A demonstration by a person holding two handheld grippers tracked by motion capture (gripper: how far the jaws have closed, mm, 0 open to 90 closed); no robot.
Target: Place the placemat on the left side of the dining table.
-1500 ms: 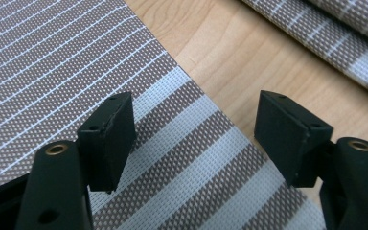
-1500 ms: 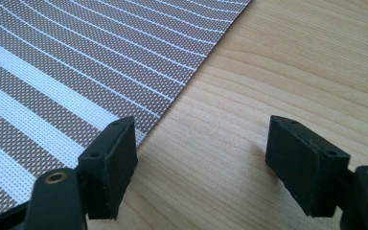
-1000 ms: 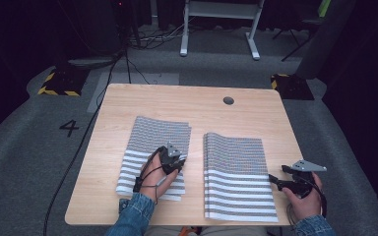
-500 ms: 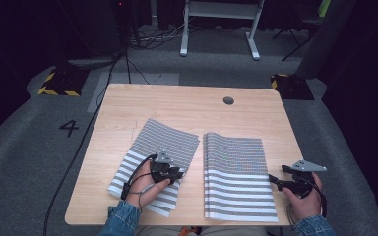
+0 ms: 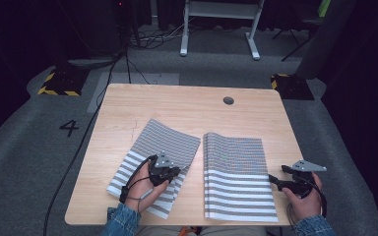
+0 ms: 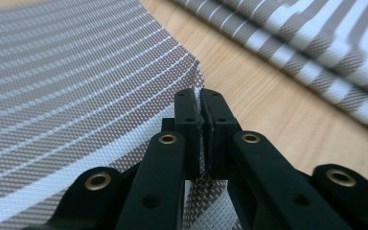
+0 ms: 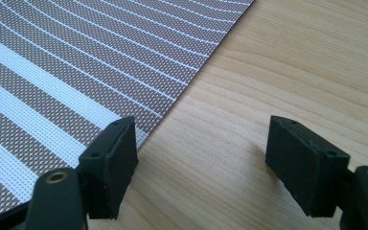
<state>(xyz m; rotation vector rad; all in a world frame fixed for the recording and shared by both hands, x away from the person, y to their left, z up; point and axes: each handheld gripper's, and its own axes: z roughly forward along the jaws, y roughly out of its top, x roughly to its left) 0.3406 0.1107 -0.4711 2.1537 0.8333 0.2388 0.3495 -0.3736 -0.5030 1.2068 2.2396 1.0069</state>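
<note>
left mat: a striped woven mat (image 5: 152,164) lies skewed on the table (image 5: 128,105), its long axis running from the near-left edge up toward the table's middle.
right mat: a second striped mat (image 5: 236,174) lies square to the table just beside the first, long axis pointing away from the person, a thin wedge of bare wood between the two.
left gripper: the left gripper (image 5: 167,172) sits on the skewed mat's inner edge; its jaws have just been closing and now pinch the mat's edge (image 6: 194,76), a sliver of weave caught between the pads (image 6: 188,120).
right gripper: the right gripper (image 5: 280,179) rests on the wood at the right mat's outer edge, jaws spread and holding nothing; the mat's edge (image 7: 182,96) lies just off its left pad (image 7: 112,158).
nearer hand: the left, already on its mat.
what the move turns on: I judge the skewed mat must swing about that pinched edge until its long axis runs parallel with its neighbour.
</note>
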